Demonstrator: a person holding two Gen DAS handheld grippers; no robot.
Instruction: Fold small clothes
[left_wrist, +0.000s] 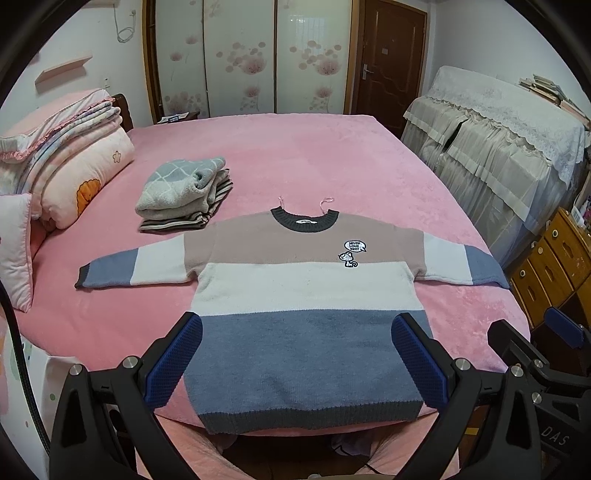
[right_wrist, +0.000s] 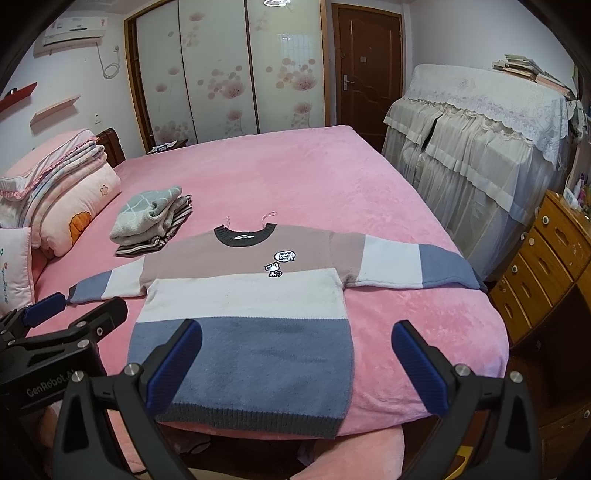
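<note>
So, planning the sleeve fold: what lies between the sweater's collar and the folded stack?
Only bare pink bedspread separates the sweater collar from the folded stack; both wrist views show it.

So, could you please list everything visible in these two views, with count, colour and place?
sweater: one, striped pink-beige, white, blue, grey trim; flat on near bed edge
bed: one, pink cover
folded clothes: one stack, grey-white and striped; beyond sweater's sleeve
folded quilts: one pile, pink; at headboard
pillow: one, pale pink; left edge
wardrobe: one, white floral sliding doors
door: one, brown
covered furniture: one, beige lace cloth
drawers: one wooden unit
air conditioner: one, white
left gripper: open
right gripper: open
</note>
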